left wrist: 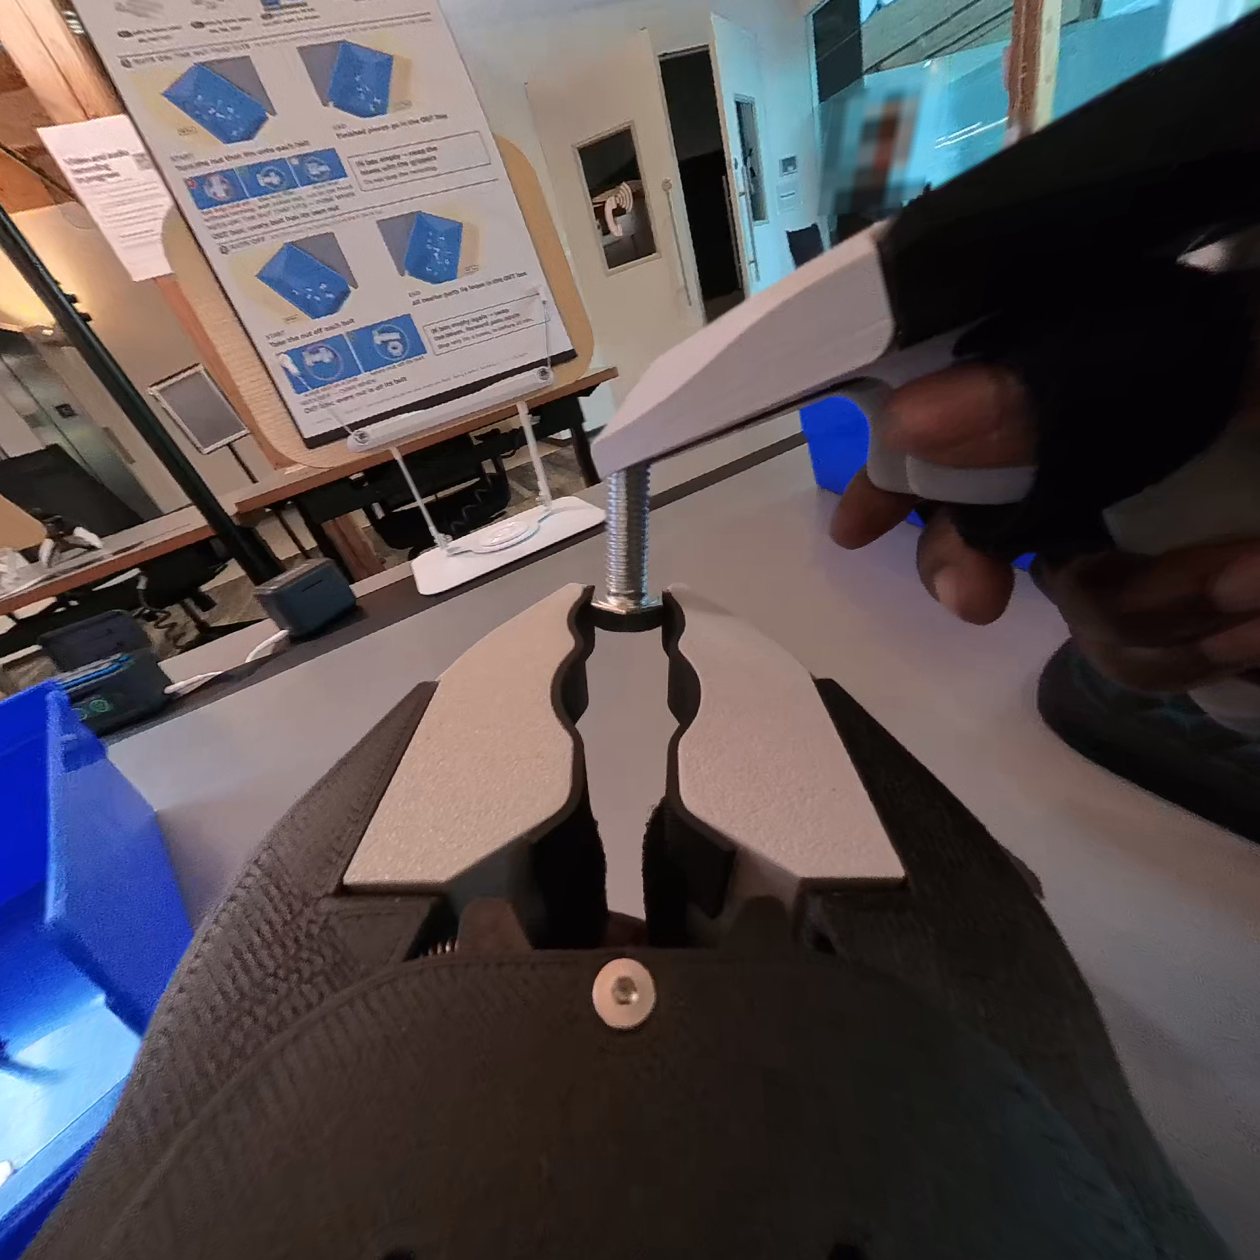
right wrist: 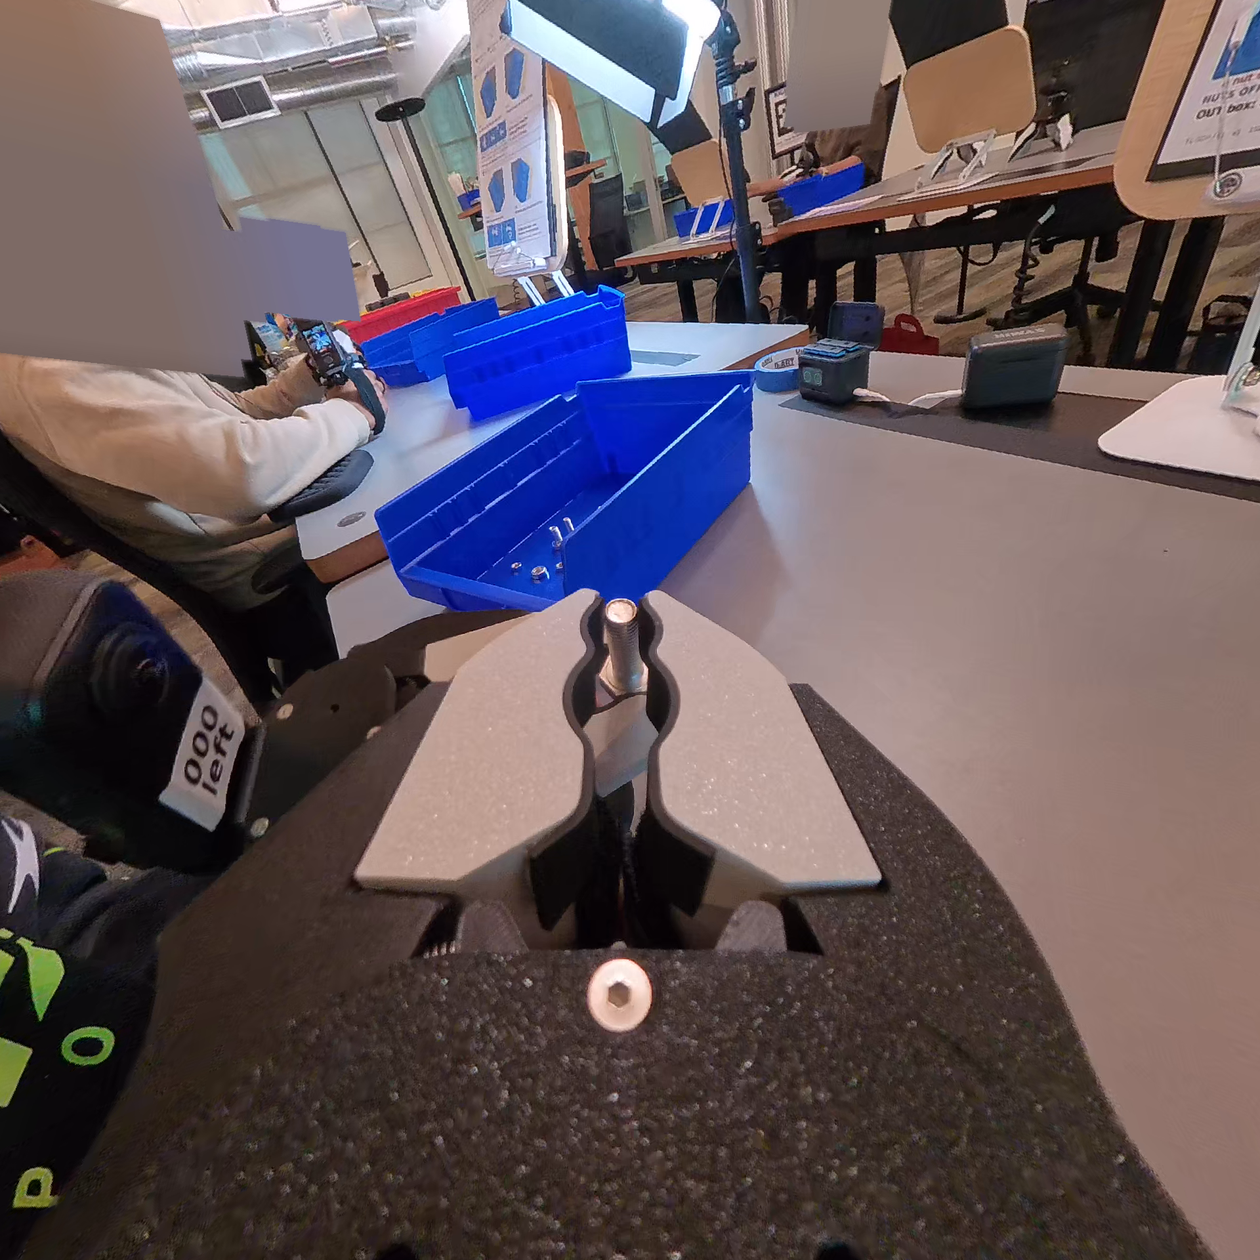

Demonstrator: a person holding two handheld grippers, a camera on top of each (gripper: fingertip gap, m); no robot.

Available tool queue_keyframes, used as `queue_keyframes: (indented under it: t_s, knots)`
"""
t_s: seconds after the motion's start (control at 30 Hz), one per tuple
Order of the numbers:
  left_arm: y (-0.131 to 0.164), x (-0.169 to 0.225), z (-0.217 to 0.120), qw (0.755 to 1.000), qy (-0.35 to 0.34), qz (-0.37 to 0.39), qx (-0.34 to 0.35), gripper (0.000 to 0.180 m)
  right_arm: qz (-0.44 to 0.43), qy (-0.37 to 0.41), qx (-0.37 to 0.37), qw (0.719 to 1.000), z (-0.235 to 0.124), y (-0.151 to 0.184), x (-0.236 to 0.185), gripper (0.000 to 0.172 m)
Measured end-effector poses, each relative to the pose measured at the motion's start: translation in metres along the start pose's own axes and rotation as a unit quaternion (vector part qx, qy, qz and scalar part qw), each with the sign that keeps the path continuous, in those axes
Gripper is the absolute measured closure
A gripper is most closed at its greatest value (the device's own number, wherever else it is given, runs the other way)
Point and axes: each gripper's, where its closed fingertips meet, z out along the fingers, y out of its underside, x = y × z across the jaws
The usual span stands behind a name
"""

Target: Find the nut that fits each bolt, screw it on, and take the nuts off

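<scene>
Silver threaded steel bolt (left wrist: 626, 538) upright | right gripper (right wrist: 620, 617) jaws clamped on shank tip | left gripper (left wrist: 627, 603) jaws clamped on hex nut (left wrist: 626, 603) at head end

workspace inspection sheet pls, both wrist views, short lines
surface: grey table, mostly bare.
job's things: silver bolt upright, threaded shaft gripped by the right gripper, its lower end (nut or head, unclear) between the left gripper tips; loose nuts and bolts in the blue bin.
clutter: blue tape roll, dark cases.
grippers: both closed on the bolt.
cables: white cable by the cases.
surroundings: instruction board, other desks, a seated person.
</scene>
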Motion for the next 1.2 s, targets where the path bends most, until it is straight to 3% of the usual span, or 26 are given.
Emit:
queue_keyframes:
  t_s: [0.07, 0.13, 0.2, 0.33, 0.43, 0.73, 1.0, 1.1, 1.2]
  knots:
    - [-0.003, 0.003, -0.002, 0.999, 0.039, -0.027, 0.013, 0.162, -0.024, -0.020, -0.007, 0.999, -0.003, -0.001, -0.004, 0.160]
    - [-0.002, 0.001, -0.005, 0.992, 0.083, -0.086, 0.025, 0.162, -0.059, -0.051, -0.035, 0.996, -0.011, 0.003, -0.005, 0.137]
    - [-0.001, -0.002, -0.012, 0.982, 0.136, -0.121, 0.041, 0.162, -0.108, -0.084, -0.125, 0.983, -0.025, 0.025, 0.001, 0.124]
    - [0.002, -0.003, -0.024, 0.970, 0.198, -0.127, 0.057, 0.162, -0.185, -0.111, -0.357, 0.909, -0.051, 0.098, 0.031, 0.129]
    - [0.008, 0.007, -0.026, 0.969, 0.224, -0.101, 0.038, 0.162, -0.225, -0.141, -0.432, 0.862, -0.056, 0.134, 0.036, 0.135]
    - [0.011, 0.011, -0.025, 0.965, 0.240, -0.105, 0.028, 0.162, -0.289, -0.206, -0.464, 0.812, -0.042, 0.156, 0.044, 0.143]
    - [0.011, 0.015, -0.027, 0.955, 0.272, -0.118, 0.028, 0.162, -0.303, -0.224, -0.481, 0.792, -0.045, 0.162, 0.046, 0.154]
    - [-0.002, 0.022, -0.037, 0.927, 0.339, -0.151, 0.052, 0.162, -0.318, -0.263, -0.422, 0.807, -0.047, 0.126, 0.032, 0.154]
    - [-0.023, 0.036, -0.057, 0.865, 0.450, -0.200, 0.096, 0.162, -0.361, -0.318, -0.321, 0.816, -0.053, 0.058, 0.006, 0.154]
